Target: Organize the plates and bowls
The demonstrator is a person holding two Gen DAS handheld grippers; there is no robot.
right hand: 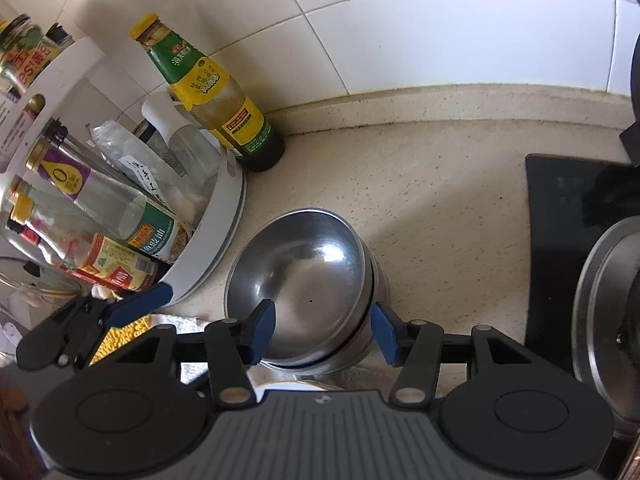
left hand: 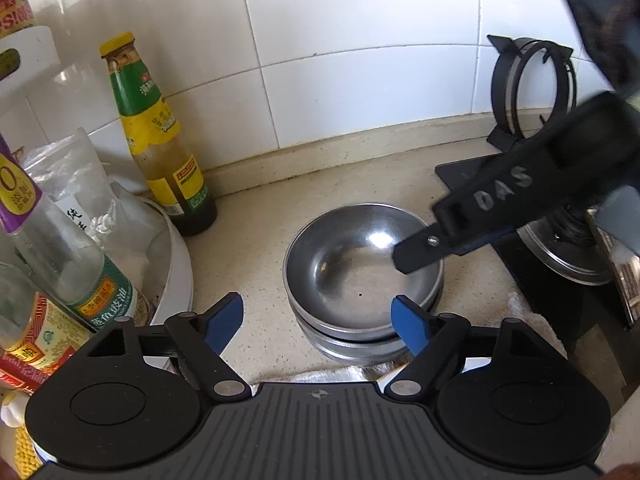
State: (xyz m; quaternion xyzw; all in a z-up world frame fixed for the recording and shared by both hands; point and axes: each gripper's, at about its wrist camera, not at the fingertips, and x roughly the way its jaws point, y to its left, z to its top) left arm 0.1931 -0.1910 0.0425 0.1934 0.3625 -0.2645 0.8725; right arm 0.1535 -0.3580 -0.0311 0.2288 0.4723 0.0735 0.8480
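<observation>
Right wrist view, lower centre: stacked steel bowls [right hand: 304, 280] look light, stiff, slippery; rim grip suits. Right tool [right hand: 324, 330] straddles the rim, pads apart; left tool [left hand: 318, 320] apart too.

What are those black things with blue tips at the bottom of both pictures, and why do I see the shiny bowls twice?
Those are two grabbing tools, each with two fingers, and a person holds one in each hand. Each tool carries a little camera looking along its fingers, so you get two pictures of one spot. One picture looks from the left gripper, the other from the right gripper. The shiny things are metal bowls stacked inside each other on the kitchen counter. Beside them stand a sauce bottle, a white rack of bottles and a black stove. Both grippers are open. The right one has a blue finger on each side of the bowls' rim, but nothing is held.
</observation>
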